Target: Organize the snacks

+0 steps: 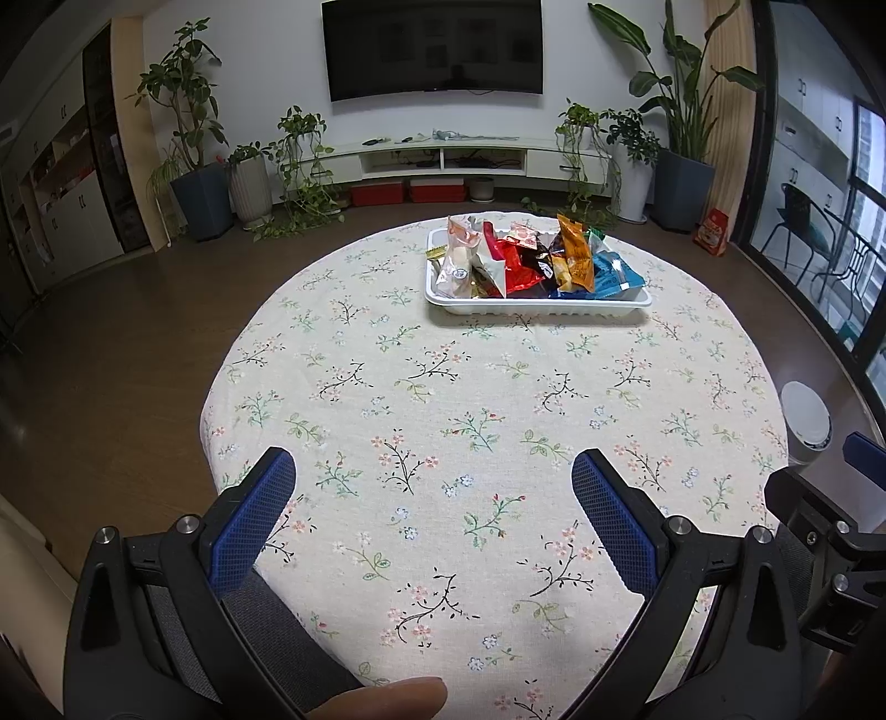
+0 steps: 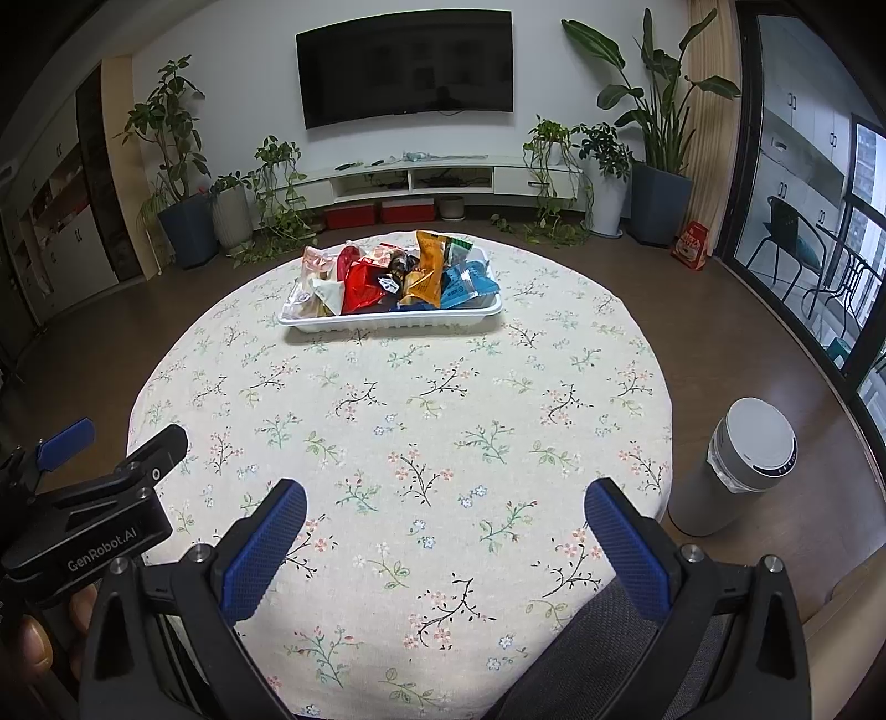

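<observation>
A white tray (image 1: 531, 308) stands at the far side of the round table with the floral cloth (image 1: 443, 415). It holds several snack packets: a red one (image 1: 518, 268), an orange one (image 1: 576, 255), a blue one (image 1: 614, 277) and a white one (image 1: 459, 266). The tray also shows in the right wrist view (image 2: 393, 319). My left gripper (image 1: 434, 476) is open and empty above the near table edge, far from the tray. My right gripper (image 2: 446, 507) is open and empty beside it, also at the near edge.
A grey cylindrical bin with a white lid (image 2: 742, 471) stands on the floor right of the table. Potted plants (image 1: 188, 138), a TV cabinet (image 1: 443, 158) and a wall TV (image 1: 432, 47) line the far wall. Glass doors are at right.
</observation>
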Action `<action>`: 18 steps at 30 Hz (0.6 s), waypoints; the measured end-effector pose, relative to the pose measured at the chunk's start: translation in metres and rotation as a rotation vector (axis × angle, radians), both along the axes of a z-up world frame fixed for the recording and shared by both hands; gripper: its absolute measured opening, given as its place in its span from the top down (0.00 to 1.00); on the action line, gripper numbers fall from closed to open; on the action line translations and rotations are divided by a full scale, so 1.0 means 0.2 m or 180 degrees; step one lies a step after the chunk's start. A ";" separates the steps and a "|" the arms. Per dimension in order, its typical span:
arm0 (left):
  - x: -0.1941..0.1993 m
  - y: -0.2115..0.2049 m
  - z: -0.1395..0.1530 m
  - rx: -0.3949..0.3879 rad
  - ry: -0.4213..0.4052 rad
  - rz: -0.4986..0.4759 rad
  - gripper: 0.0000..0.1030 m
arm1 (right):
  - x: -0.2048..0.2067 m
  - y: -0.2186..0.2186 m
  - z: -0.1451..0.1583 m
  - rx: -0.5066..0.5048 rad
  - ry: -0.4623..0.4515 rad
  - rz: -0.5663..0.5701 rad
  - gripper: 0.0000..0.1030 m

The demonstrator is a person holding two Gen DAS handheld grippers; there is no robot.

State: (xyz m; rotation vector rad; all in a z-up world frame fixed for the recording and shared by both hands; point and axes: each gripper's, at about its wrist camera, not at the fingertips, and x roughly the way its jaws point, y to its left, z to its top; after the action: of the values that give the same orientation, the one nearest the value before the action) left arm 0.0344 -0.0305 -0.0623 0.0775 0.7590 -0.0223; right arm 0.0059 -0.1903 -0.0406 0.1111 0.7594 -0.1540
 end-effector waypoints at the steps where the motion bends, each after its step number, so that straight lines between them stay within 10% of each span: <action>1: 0.00 0.00 0.00 -0.0002 0.0000 0.0000 0.01 | 0.00 0.00 0.00 -0.0002 -0.0002 -0.0001 0.00; 18: -0.01 -0.02 0.00 -0.0011 -0.0010 0.0003 0.01 | 0.00 0.00 -0.01 0.0005 0.0019 0.0013 0.00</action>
State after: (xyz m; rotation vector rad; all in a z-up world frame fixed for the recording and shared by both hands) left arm 0.0314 -0.0349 -0.0621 0.0739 0.7560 -0.0226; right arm 0.0058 -0.1913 -0.0423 0.1106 0.7657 -0.1501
